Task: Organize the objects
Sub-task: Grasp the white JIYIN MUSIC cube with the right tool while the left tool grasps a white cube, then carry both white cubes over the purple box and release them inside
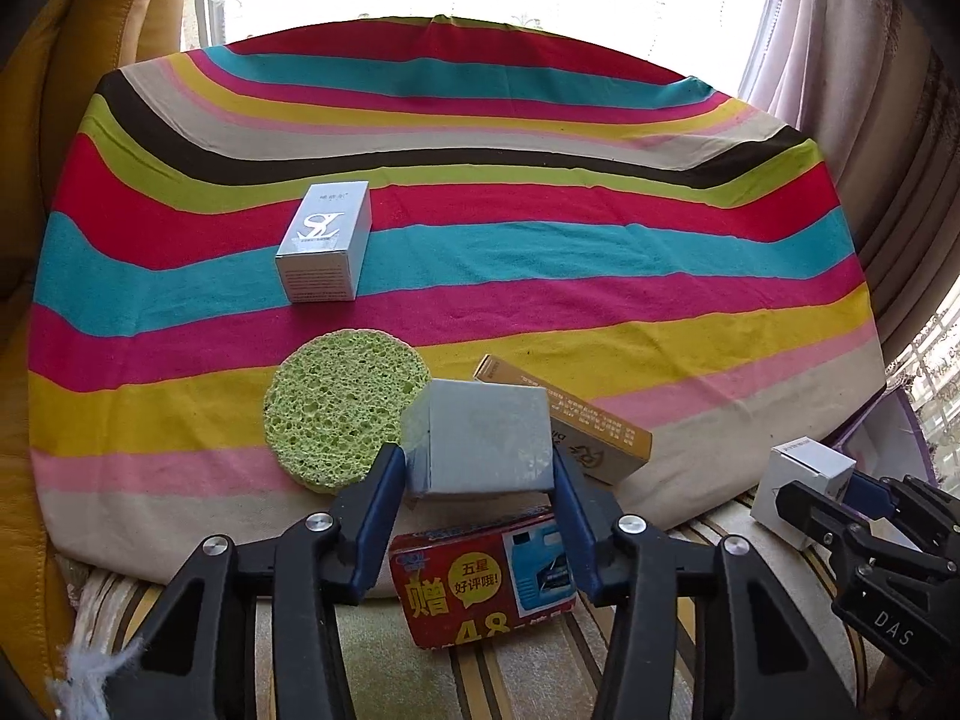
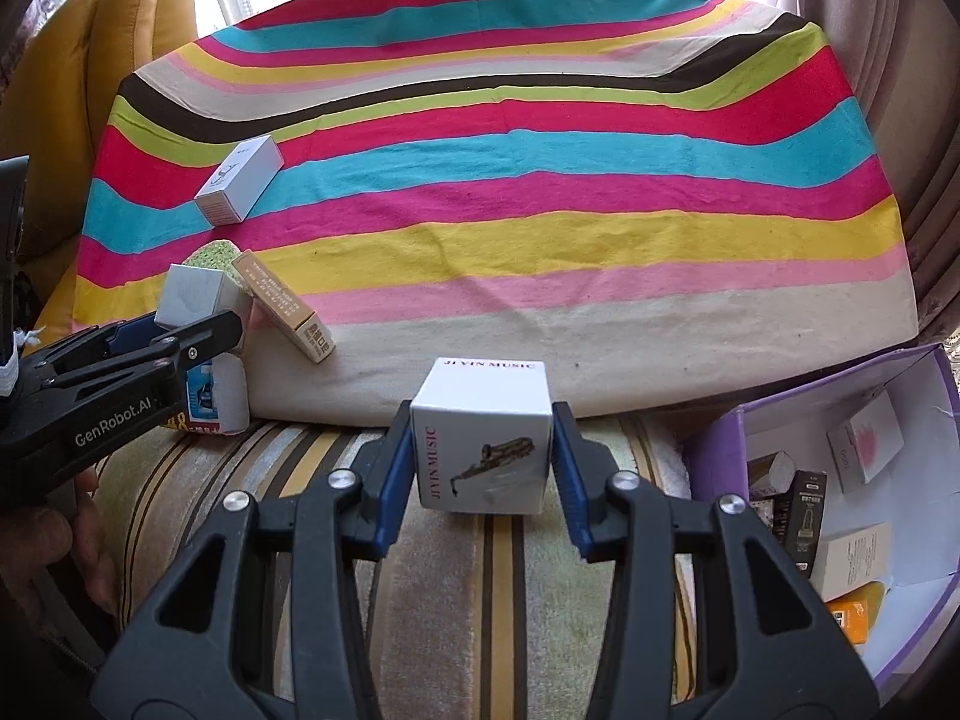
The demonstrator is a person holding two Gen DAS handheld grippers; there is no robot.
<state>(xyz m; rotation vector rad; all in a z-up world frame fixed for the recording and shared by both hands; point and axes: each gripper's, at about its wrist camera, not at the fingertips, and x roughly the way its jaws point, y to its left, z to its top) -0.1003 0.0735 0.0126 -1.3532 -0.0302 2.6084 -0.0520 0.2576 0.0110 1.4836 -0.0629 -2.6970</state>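
Striped cloth (image 2: pixel 540 240) covers the wide surface ahead of me, bright window light behind it. At the near right edge sits my purple bin (image 2: pixel 720 438), open and holding several small cartons, among them a white one with a pink print, a black one and an orange one. On the cloth's left I see a silver box (image 1: pixel 324 243), a green sponge (image 1: pixel 342 408), a tan carton (image 1: pixel 576 420) and a red pack (image 1: pixel 486 582). My left gripper (image 1: pixel 477 480) clamps a grey box (image 1: pixel 486 441) above the red pack. My right gripper (image 2: pixel 480 462) pinches the white music box (image 2: pixel 480 438) near the bin.
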